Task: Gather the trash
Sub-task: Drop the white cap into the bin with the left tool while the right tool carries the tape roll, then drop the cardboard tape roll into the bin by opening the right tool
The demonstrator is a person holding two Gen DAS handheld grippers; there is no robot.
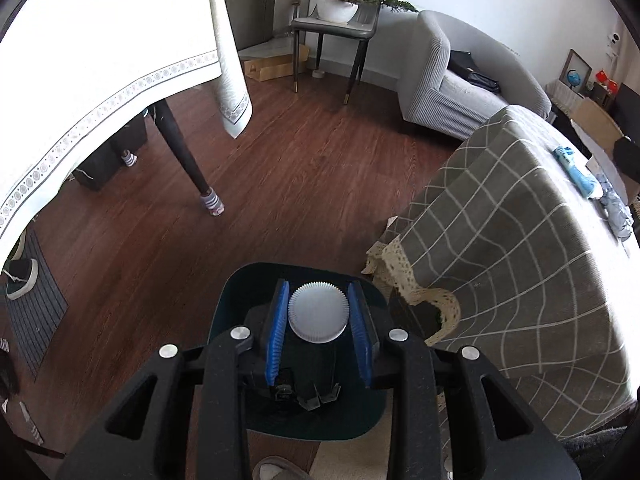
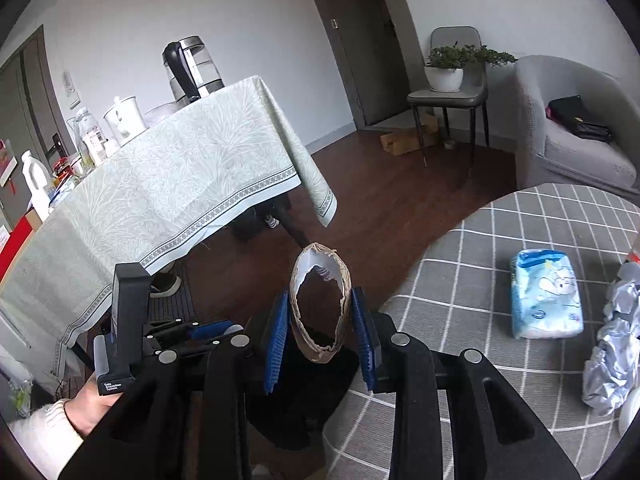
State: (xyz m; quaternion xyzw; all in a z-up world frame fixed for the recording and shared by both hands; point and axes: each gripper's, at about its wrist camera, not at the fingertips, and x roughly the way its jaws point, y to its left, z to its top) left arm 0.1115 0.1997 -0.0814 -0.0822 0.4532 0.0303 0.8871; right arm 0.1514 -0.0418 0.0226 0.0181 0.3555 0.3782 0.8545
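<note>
Gripping a white fluted paper cup (image 1: pixel 318 312) between its blue fingers (image 1: pixel 277 332), the left gripper (image 1: pixel 319 330) tilts down over a dark bin (image 1: pixel 240 300); the right gripper (image 2: pixel 320 340) clamps a torn cardboard tube (image 2: pixel 320 304) beside the checked desk (image 2: pixel 480 280).

Left gripper (image 1: pixel 319 322): matt black plastic, ribbed blue pads, bright metal pivot discs. Pleated white paper cup (image 1: pixel 318 312), matt. Cardboard tube (image 2: pixel 320 303): brown, rough, torn edges. Floor (image 1: pixel 304 168): dark wood, slight sheen. Checked tablecloth (image 1: pixel 520 264): grey woven cloth, matt. Crumpled foil (image 2: pixel 614 344), shiny.
</note>
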